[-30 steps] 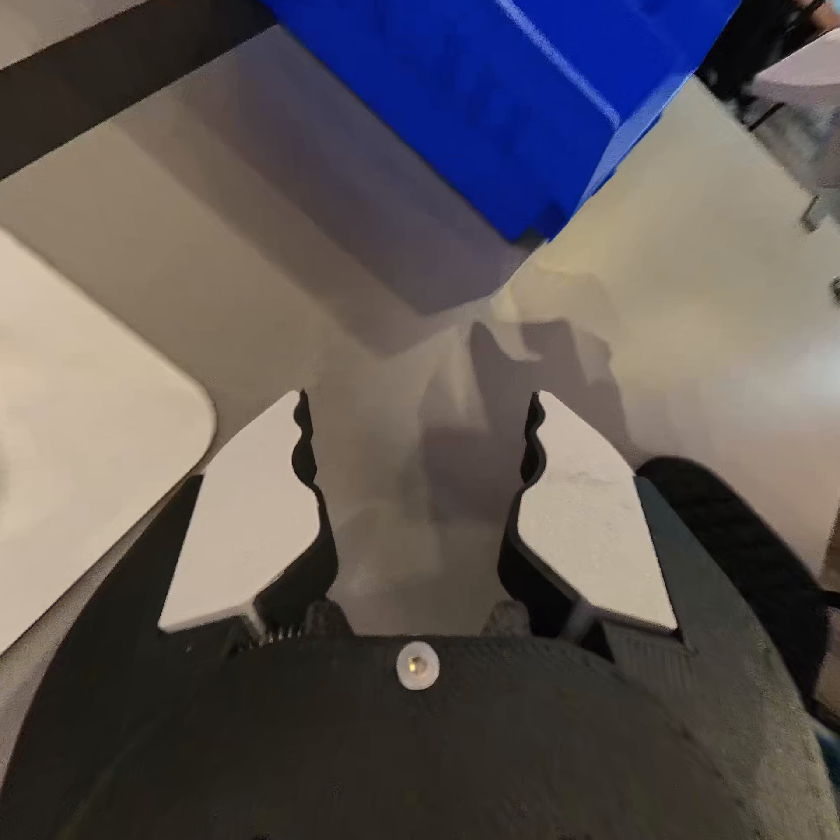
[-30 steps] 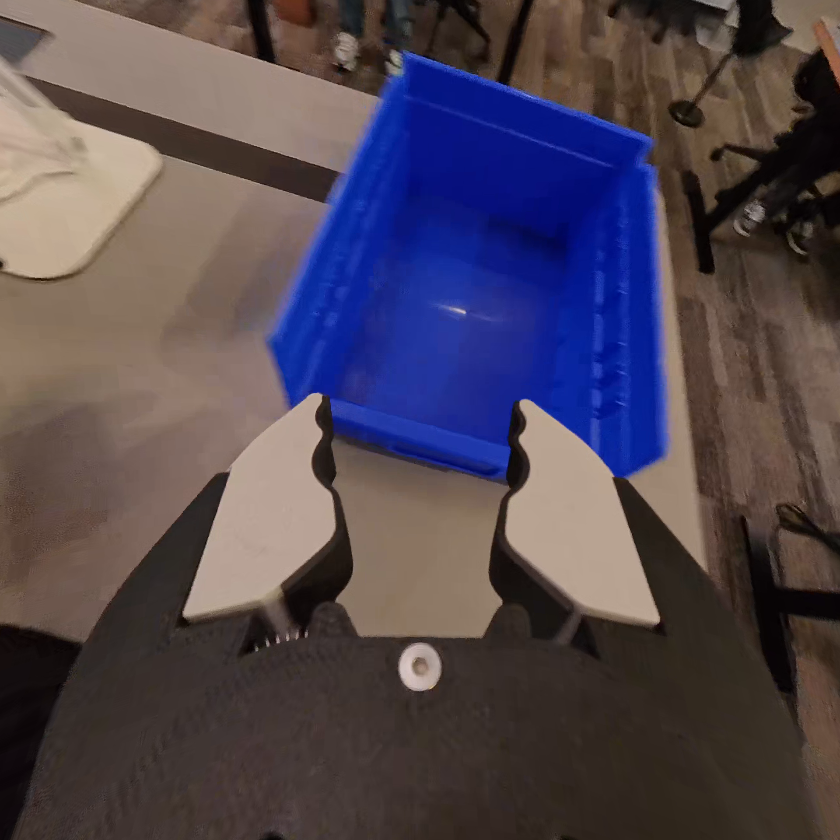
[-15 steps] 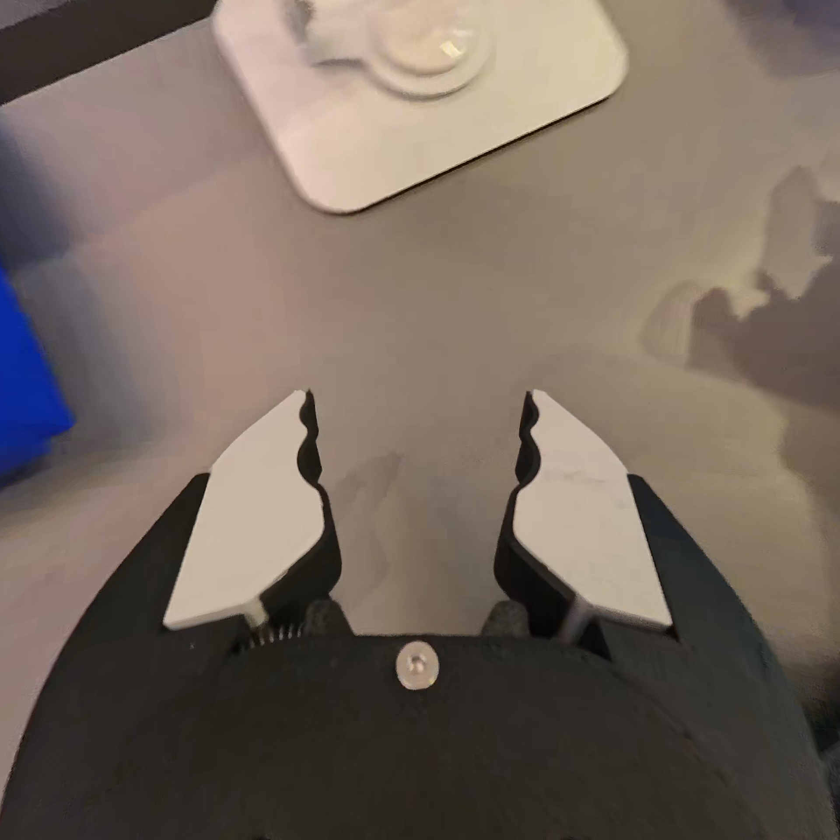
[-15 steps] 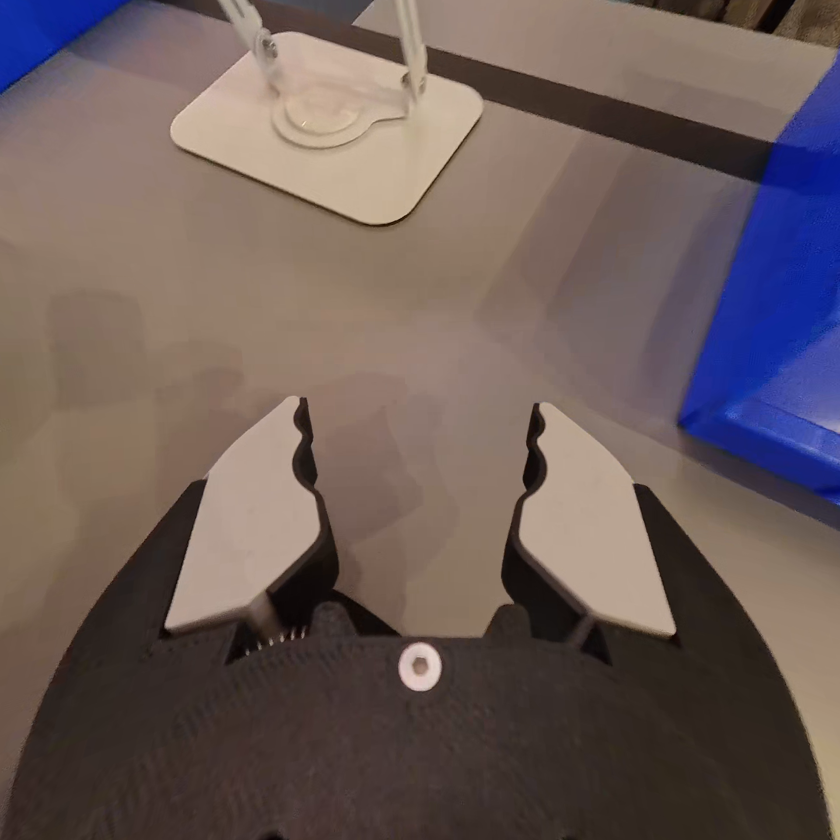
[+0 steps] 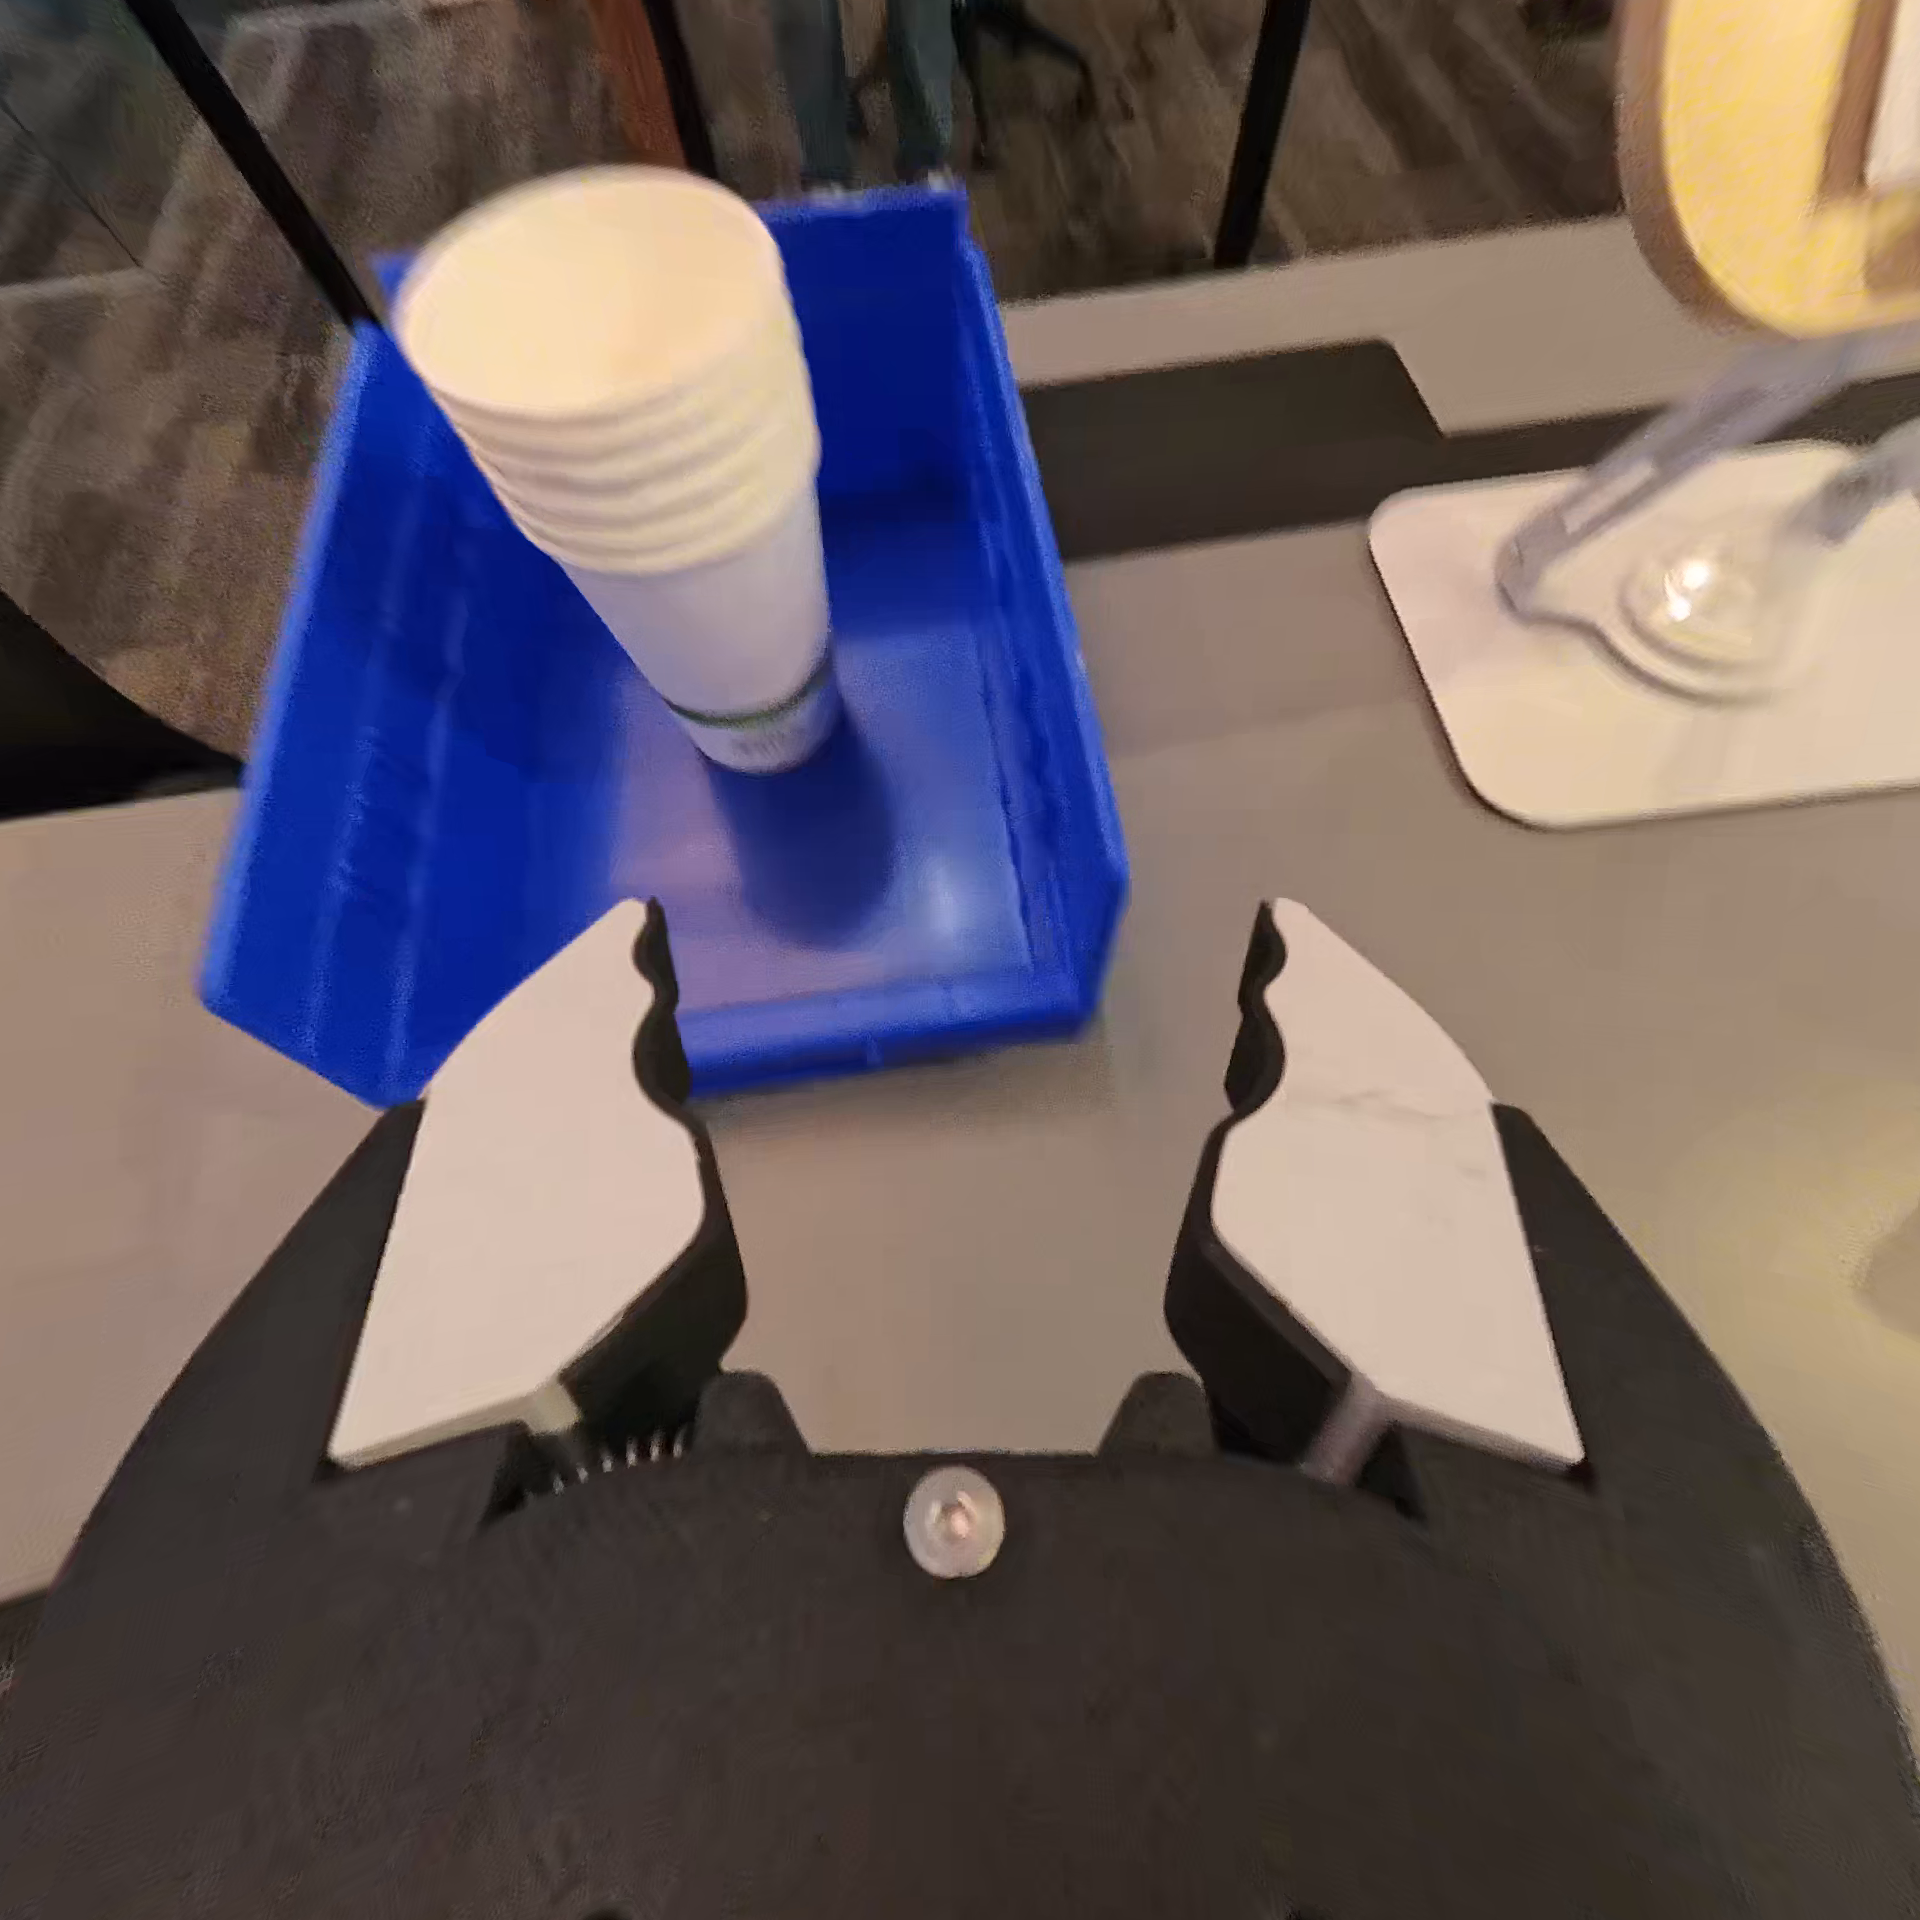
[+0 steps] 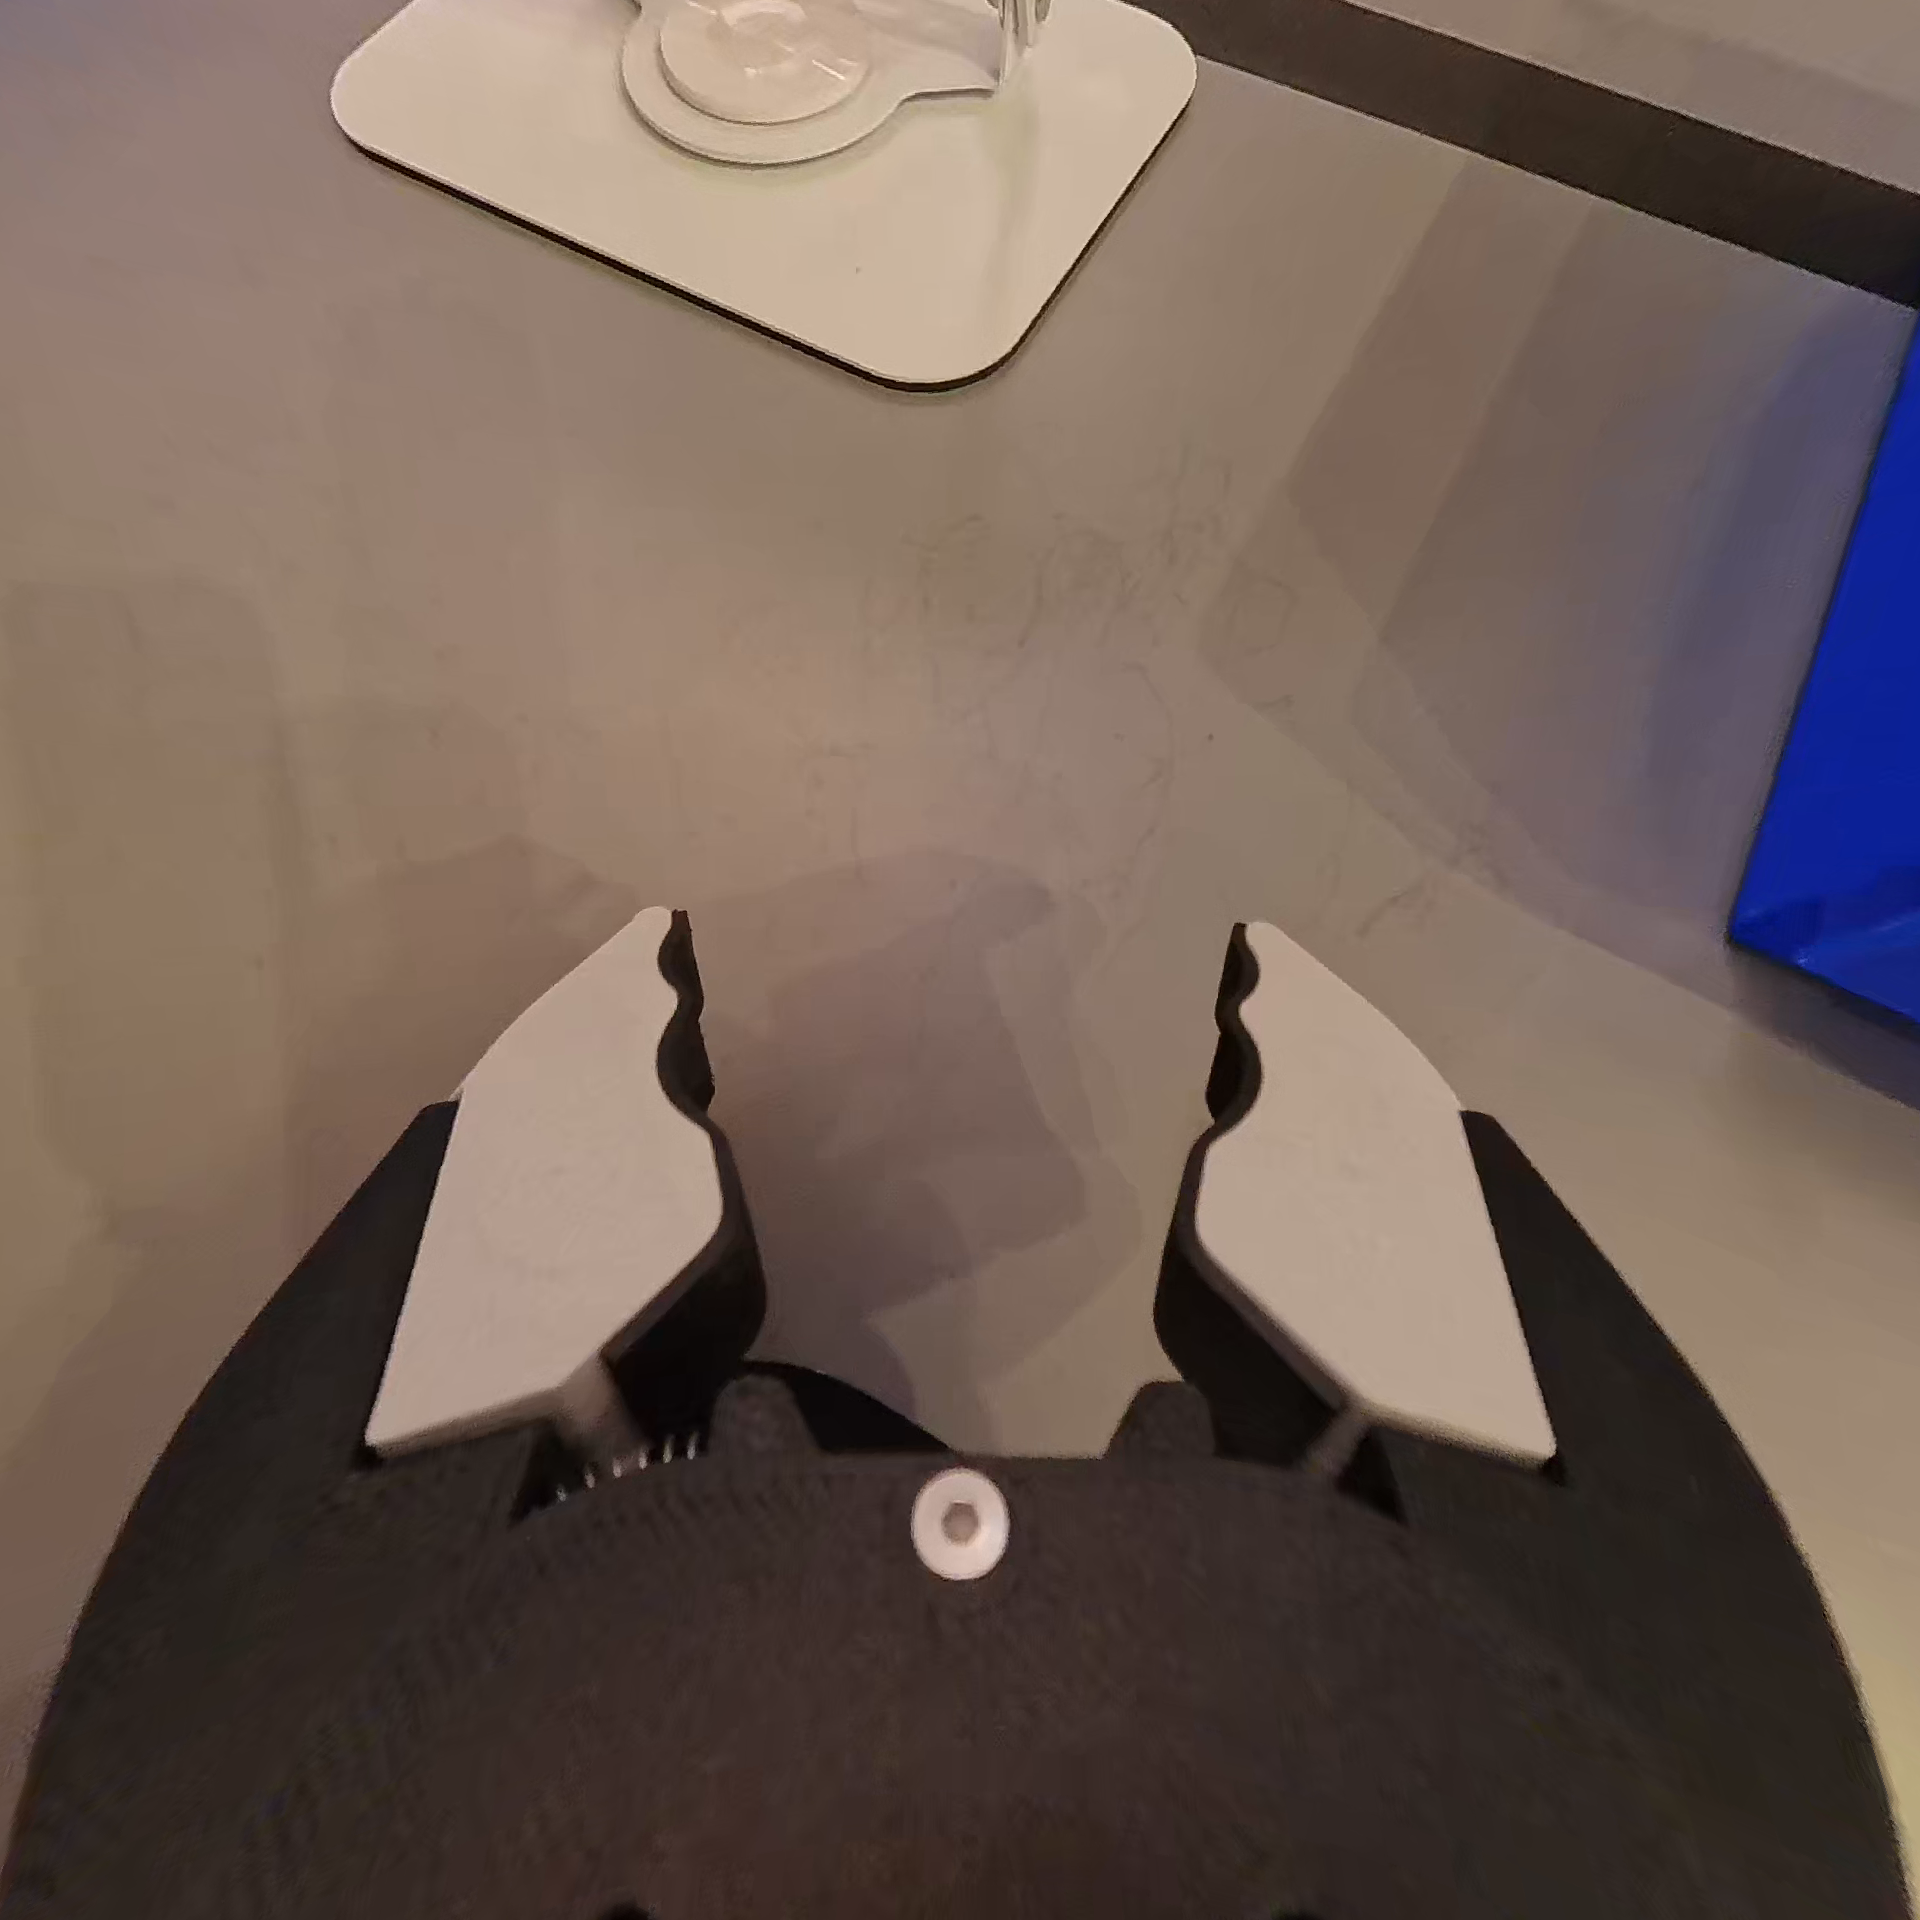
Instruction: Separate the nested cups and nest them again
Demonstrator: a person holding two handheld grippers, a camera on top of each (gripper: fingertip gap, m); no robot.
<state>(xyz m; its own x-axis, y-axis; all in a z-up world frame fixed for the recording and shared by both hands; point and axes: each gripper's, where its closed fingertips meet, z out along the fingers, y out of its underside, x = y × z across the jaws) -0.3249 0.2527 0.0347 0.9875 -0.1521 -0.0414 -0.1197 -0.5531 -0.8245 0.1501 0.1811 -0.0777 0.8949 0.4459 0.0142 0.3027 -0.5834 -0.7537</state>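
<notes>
Blue plastic bin (image 5: 416, 727): glossy, rectangular, open-topped, with ribbed walls; it stands on the table, and all places below are given relative to it.
Nested cups (image 5: 665, 488): white paper, tapered, stacked with several rolled rims showing near the top; the stack stands inside the bin, leaning toward its left wall. A thin dark band and blurred print ring the base; the writing cannot be read.
Table (image 5: 1351, 1039): smooth matte grey surface with faint veining, under the bin.
White base plate (image 5: 1621, 727): flat, with rounded corners, to the right of the bin; it carries a clear plastic stand (image 5: 1662, 561).
Left gripper (image 5: 956, 914): black textured body with pale flat fingers and wavy dark pads; jaws spread wide with nothing between them, just in front of the bin's near wall.
Right gripper (image 6: 956, 925): same build; jaws apart and bare over the table, with a blue bin edge (image 6: 1849, 727) to its right.
</notes>
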